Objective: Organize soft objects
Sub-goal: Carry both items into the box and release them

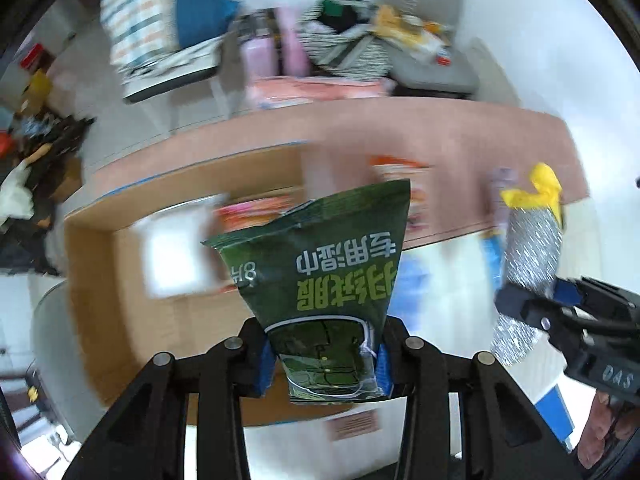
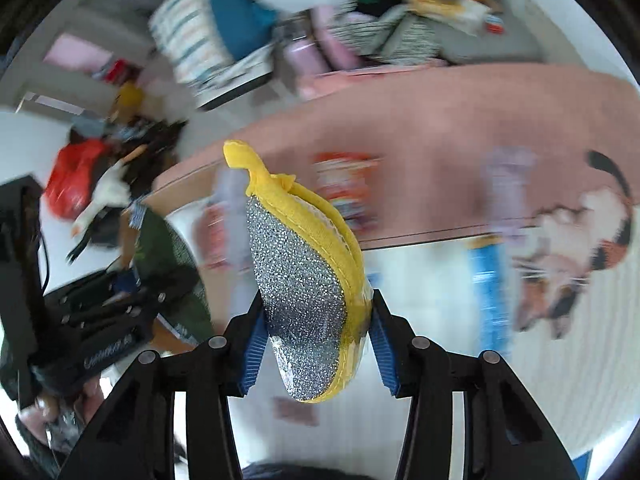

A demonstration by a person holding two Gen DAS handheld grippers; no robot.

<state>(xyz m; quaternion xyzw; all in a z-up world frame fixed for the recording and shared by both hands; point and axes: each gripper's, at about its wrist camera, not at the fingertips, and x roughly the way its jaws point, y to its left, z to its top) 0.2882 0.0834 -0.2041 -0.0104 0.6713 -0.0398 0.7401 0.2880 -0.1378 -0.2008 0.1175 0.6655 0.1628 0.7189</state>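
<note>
left gripper [image 1: 326, 364] clamping green packet [image 1: 320, 264], right gripper [image 2: 316, 344] clamping scrubber [image 2: 304, 280]

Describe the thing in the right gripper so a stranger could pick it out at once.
Above the pink table, find the right gripper, its blue pads shut on a scouring pad. Unlike the flat green packet in the left gripper, it glitters silver with a yellow cloth rim.

Domestic room, cluttered. Pinkish-brown table [image 2: 460, 120] across the middle; open cardboard box [image 1: 120, 280] at lower left; striped and blue cushions [image 1: 160, 12] at upper left; grey chair [image 1: 432, 60] piled with clothes at top; cat-pattern rug [image 2: 580, 248] at right on white floor.
</note>
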